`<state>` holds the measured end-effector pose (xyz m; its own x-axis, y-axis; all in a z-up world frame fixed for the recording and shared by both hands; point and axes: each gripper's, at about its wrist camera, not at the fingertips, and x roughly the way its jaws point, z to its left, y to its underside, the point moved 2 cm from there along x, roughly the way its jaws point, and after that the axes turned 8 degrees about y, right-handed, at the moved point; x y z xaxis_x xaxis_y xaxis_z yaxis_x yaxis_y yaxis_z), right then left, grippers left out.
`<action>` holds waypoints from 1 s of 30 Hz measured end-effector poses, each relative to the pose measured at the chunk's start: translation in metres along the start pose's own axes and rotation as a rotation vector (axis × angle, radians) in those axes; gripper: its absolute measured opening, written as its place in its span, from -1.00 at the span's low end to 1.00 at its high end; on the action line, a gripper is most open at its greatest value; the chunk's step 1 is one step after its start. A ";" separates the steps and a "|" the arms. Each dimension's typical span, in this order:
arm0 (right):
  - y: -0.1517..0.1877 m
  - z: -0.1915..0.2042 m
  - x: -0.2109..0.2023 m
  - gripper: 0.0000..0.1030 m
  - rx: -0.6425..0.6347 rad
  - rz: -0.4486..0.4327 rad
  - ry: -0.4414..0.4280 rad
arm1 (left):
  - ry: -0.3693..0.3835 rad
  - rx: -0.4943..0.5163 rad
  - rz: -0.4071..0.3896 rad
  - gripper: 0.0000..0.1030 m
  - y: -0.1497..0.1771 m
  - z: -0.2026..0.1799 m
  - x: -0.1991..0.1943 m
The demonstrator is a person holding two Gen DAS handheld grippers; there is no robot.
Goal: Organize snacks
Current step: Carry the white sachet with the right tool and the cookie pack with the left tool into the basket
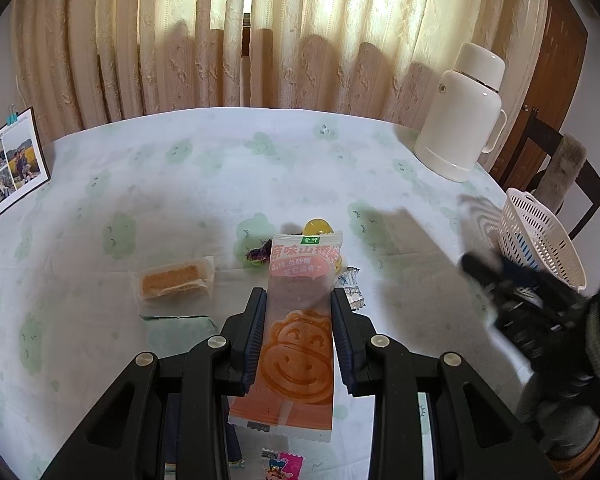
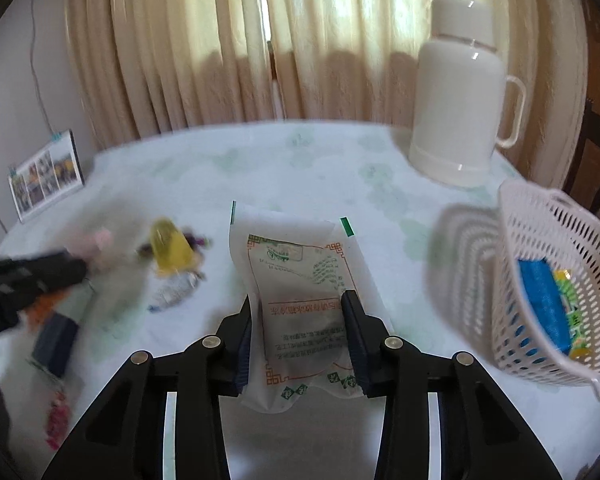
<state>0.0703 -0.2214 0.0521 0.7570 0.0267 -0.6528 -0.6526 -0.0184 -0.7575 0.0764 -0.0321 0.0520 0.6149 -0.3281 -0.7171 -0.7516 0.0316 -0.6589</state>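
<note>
The left tongs (image 1: 299, 312) are clamped on one long orange hawthorn snack packet (image 1: 296, 344), held above a table (image 1: 204, 168) with a pale green-patterned cloth. The right tongs (image 2: 300, 316) grip one white pouch (image 2: 300, 288) with green and red print, both pads pressing its sides. One white basket (image 2: 548, 280) at the right holds a blue packet (image 2: 542, 304). One wrapped cake (image 1: 174, 280), one yellow jelly cup (image 2: 170, 246) and one white thermos (image 2: 460, 92) stand on the table.

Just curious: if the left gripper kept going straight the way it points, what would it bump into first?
Probably the yellow jelly cup just beyond the orange snack packet held in the left gripper, though depth is hard to judge.
</note>
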 end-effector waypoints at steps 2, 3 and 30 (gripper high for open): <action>-0.007 -0.009 -0.015 -0.21 0.034 -0.066 0.023 | -0.001 0.001 0.002 -0.44 0.000 0.000 0.001; -0.009 -0.012 -0.021 -0.21 0.050 -0.090 0.035 | -0.002 0.001 0.004 -0.44 0.001 0.000 0.002; -0.008 -0.168 -0.061 0.35 0.388 -0.234 0.355 | 0.006 0.086 0.033 -0.44 -0.007 -0.050 0.014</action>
<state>0.0343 -0.3907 0.0975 0.8032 -0.3528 -0.4800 -0.3796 0.3178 -0.8689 0.0778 -0.0844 0.0579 0.5887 -0.3313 -0.7374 -0.7478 0.1233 -0.6524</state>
